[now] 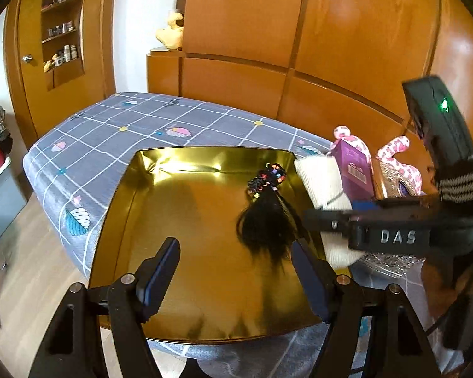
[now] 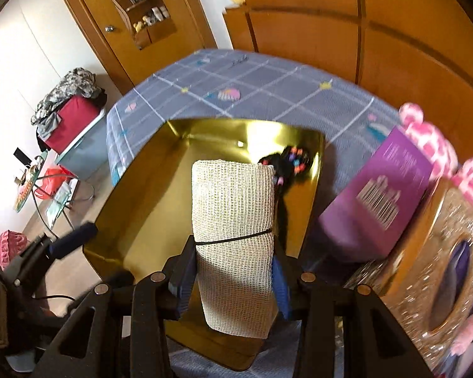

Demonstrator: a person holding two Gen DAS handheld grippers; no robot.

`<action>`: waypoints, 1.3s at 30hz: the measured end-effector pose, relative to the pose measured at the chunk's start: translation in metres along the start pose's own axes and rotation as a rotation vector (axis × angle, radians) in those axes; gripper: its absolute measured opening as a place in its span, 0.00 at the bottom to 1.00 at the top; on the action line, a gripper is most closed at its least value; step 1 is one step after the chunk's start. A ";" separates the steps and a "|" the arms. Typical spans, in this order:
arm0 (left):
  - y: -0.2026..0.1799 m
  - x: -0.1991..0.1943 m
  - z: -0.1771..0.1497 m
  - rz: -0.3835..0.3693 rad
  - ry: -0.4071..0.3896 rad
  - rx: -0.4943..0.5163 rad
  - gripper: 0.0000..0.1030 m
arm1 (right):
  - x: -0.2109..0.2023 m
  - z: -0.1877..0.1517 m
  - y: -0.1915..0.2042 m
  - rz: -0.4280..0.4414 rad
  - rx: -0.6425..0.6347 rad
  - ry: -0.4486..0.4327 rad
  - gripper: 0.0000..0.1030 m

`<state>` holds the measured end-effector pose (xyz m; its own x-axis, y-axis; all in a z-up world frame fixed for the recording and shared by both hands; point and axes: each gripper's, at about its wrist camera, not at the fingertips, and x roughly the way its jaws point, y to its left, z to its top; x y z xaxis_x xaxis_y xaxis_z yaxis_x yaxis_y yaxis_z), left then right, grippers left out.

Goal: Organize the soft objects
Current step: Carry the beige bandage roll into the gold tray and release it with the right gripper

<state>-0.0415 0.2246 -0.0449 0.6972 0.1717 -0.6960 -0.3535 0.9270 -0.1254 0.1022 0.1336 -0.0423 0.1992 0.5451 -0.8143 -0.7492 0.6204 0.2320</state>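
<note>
Left gripper [image 1: 235, 271]: its 2 blue-padded fingers [image 1: 160, 271] stand wide apart with nothing between them, above the near part of the gold tray.
Right gripper [image 2: 233, 278]: its fingers [image 2: 280, 283] are closed on the cloth roll, 1 pad on each side of its lower half.
Cloth roll [image 2: 233, 220]: cream, open-weave, bound by a thin black band; held up over the tray. In the left wrist view the cloth roll [image 1: 318, 179] sits at the tray's right edge, in front of the purple box.
Gold tray [image 1: 186, 220]: shiny and shallow, lying on the bed; its floor mirrors the wooden wall.
Hair piece [image 1: 268, 220]: a black tuft tied with a many-coloured band [image 1: 269, 176], lying in the right part of the tray.
Bed [image 1: 116, 132]: grey cover with a white grid and small leaf prints.
Purple box [image 2: 378, 195]: barcode side up, tilted, on the bed just right of the tray.
Pink toy [image 2: 432, 145]: pink-and-white spotted plush, behind and right of the purple box.
Glittery frame [image 2: 451, 252]: round rim at the far right, blurred.
Wooden wall [image 1: 299, 47]: orange panels behind the bed.
</note>
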 end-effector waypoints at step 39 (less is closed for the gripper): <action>-0.029 0.001 -0.009 -0.012 0.009 0.084 0.78 | -0.056 -0.060 -0.013 -0.256 0.154 -0.197 0.62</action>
<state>-0.0364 0.1946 -0.0483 0.6952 0.1582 -0.7012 -0.2914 0.9537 -0.0738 0.0632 0.0609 -0.0316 0.4975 0.4503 -0.7415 -0.5583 0.8204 0.1236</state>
